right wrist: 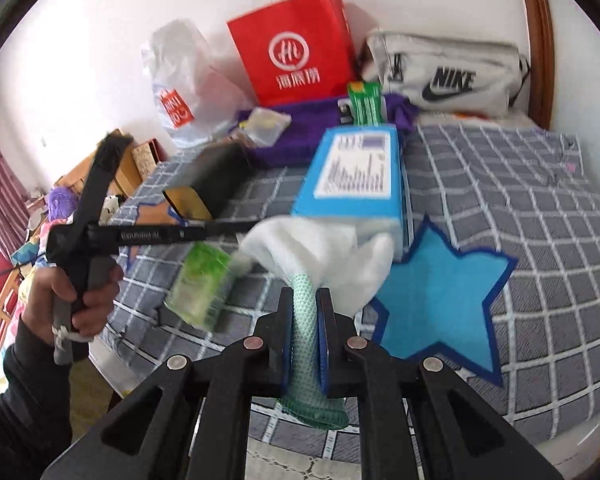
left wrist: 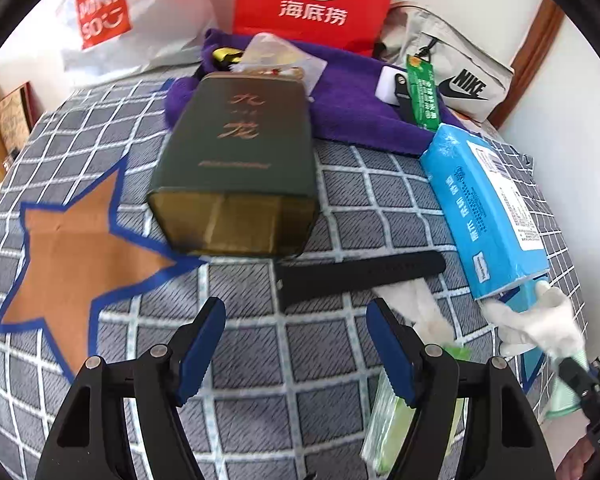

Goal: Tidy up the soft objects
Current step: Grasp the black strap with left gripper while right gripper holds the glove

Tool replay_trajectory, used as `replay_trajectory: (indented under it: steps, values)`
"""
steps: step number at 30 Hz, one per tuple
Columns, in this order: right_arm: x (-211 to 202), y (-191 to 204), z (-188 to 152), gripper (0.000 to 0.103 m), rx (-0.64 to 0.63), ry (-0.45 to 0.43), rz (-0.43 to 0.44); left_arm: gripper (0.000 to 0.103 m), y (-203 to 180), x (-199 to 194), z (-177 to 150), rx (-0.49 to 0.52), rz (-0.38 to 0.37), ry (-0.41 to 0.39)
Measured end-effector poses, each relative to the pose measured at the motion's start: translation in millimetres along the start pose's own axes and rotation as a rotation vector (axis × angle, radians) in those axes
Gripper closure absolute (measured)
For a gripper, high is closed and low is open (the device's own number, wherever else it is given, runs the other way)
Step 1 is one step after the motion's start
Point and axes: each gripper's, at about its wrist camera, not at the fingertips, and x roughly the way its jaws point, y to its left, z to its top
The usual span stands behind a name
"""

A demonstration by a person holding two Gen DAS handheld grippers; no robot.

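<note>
On the bed: grey quilt with white grid lines, bearing an orange star patch at the left and a blue star patch toward the right. White wall behind; wooden headboard edge at the far right; wooden furniture beside the bed at the far left.

Along the wall, left to right: white Miniso plastic bag; red paper bag; grey Nike pouch.

In front of these: purple towel, with a clear packet and a green packet lying on it.

Mid-quilt, left to right: dark green box lying on its side; black strap just in front of it; blue tissue pack.

Left gripper: fingers spread, nothing between them, over bare quilt; a green-printed packet lies under its right finger. In the right wrist view, a hand grips its handle.

Right gripper: pressed together on the green mesh cuff of a white glove, whose fingers hang in front of the tissue pack's near end.
</note>
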Motion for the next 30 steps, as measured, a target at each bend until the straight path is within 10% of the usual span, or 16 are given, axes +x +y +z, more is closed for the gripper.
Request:
replay_trajectory:
  steps: [16, 30]
  values:
    - [43, 0, -18, 0.092, -0.023, 0.103, 0.042, 0.056, -19, 10, -5, 0.079, -0.171, 0.039]
    - [48, -9, -19, 0.092, 0.0, 0.12, 0.043, 0.056, -67, 25, 10, 0.335, -0.039, 0.019]
